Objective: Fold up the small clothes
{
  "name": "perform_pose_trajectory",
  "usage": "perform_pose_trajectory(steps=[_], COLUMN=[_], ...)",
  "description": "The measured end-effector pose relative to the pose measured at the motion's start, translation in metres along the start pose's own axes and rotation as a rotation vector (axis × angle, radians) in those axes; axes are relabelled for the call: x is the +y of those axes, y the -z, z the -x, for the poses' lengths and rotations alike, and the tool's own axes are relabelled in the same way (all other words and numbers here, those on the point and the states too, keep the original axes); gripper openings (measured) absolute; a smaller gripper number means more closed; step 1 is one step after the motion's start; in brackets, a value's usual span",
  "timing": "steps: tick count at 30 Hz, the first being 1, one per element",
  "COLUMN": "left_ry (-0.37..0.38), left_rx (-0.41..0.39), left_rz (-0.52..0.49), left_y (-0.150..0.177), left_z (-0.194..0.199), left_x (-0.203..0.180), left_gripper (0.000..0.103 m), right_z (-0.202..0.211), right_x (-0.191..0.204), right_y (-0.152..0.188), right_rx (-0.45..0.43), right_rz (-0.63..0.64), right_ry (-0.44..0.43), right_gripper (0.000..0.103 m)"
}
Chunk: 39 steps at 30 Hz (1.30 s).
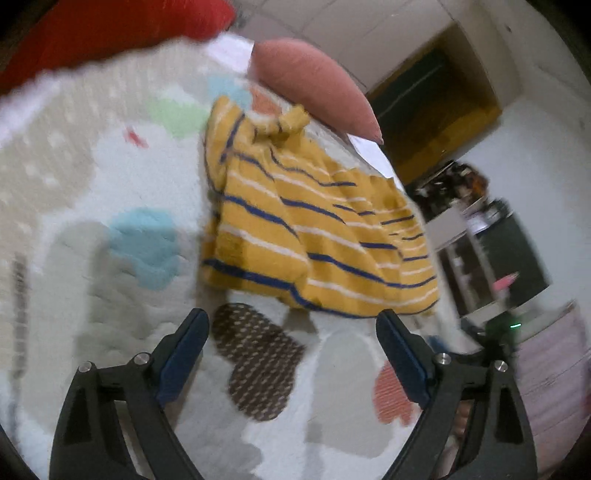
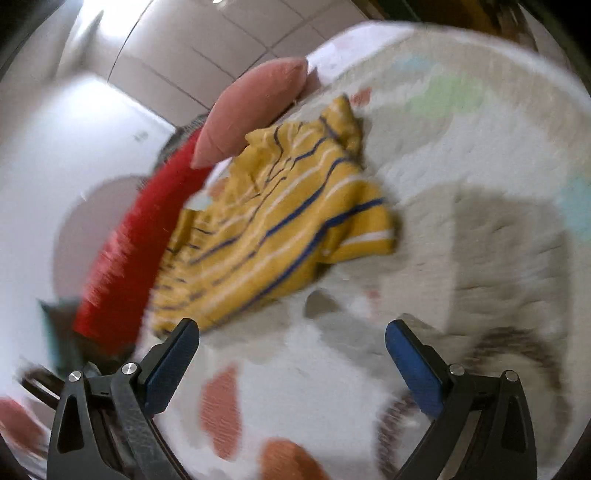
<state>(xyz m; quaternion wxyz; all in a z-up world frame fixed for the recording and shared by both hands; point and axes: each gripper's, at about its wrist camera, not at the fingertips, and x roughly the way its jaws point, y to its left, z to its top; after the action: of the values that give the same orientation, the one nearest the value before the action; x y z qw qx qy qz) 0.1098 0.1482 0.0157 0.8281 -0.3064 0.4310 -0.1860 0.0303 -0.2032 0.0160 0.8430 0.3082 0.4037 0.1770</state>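
A small yellow garment with blue and white stripes [image 1: 314, 236] lies crumpled on a white blanket with coloured patches [image 1: 110, 177]. My left gripper [image 1: 293, 325] is open and empty, just short of the garment's near hem. In the right wrist view the same garment [image 2: 273, 229] lies ahead and to the left on the blanket [image 2: 461, 184]. My right gripper [image 2: 291, 334] is open and empty; its left finger tip sits close to the garment's near corner. Both views are blurred.
A pink pillow [image 1: 314, 85] lies just beyond the garment, and it also shows in the right wrist view [image 2: 251, 110]. A red cushion [image 1: 110, 29] lies at the bed's far edge. The bed's edge drops off beside the garment, with shelves and clutter [image 1: 480, 229] beyond.
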Motion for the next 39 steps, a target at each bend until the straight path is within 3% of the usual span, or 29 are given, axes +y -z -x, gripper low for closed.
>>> perform_pose_trajectory(steps=[3, 7, 11, 12, 13, 14, 15, 19, 24, 27, 29, 31, 33, 35, 39], left_ry=[0.057, 0.063, 0.036, 0.004, -0.027, -0.037, -0.027, -0.071, -0.086, -0.096, -0.147, -0.183, -0.178, -0.200, -0.249], left_rx=[0.040, 0.026, 0.008, 0.013, 0.028, 0.056, 0.065, 0.042, 0.051, 0.053, 0.067, 0.064, 0.040, 0.004, -0.066], left_rz=[0.021, 0.003, 0.044, 0.055, 0.052, 0.054, 0.071, 0.018, -0.007, -0.003, -0.007, -0.010, 0.005, 0.013, 0.048], left_y=[-0.014, -0.047, -0.078, -0.084, -0.089, -0.091, -0.092, -0.085, -0.059, -0.031, -0.018, -0.006, -0.002, -0.001, 0.012], left_z=[-0.027, -0.057, -0.082, -0.089, -0.092, -0.096, -0.095, -0.069, -0.028, -0.012, -0.010, -0.005, 0.008, 0.023, 0.050], left_x=[0.007, 0.008, 0.009, 0.009, 0.009, 0.010, 0.013, 0.003, -0.008, -0.014, -0.009, -0.002, 0.003, 0.008, 0.013], left_gripper=[0.091, 0.091, 0.090, 0.066, 0.043, 0.018, 0.018, 0.014, 0.014, 0.017, 0.024, 0.029, 0.035, 0.037, 0.041], right_z=[-0.015, -0.045, -0.079, -0.084, -0.089, -0.094, -0.099, -0.079, -0.048, -0.024, -0.015, -0.007, 0.014, 0.039, 0.084], right_x=[-0.001, 0.004, 0.012, 0.015, 0.017, 0.018, 0.017, 0.020, 0.028, 0.024, 0.020, 0.011, 0.002, 0.005, 0.042], right_y=[-0.013, -0.049, -0.075, -0.080, -0.086, -0.089, -0.090, -0.081, -0.051, -0.014, 0.008, 0.024, 0.036, 0.041, 0.032], right_rx=[-0.033, -0.047, -0.096, -0.111, -0.125, -0.115, -0.089, -0.119, -0.101, -0.068, -0.038, -0.032, -0.060, -0.118, -0.254], right_rz=[-0.020, -0.049, -0.055, -0.048, -0.047, -0.058, -0.090, -0.101, -0.095, -0.103, -0.097, -0.100, -0.114, -0.110, 0.007], right_ry=[-0.003, -0.019, 0.055, 0.084, 0.124, 0.141, 0.125, 0.088, 0.022, -0.023, -0.021, 0.050, 0.060, 0.105, 0.188], right_gripper=[0.103, 0.103, 0.103, 0.095, 0.061, 0.039, 0.031, 0.020, 0.020, 0.021, 0.031, 0.051, 0.051, 0.058, 0.062])
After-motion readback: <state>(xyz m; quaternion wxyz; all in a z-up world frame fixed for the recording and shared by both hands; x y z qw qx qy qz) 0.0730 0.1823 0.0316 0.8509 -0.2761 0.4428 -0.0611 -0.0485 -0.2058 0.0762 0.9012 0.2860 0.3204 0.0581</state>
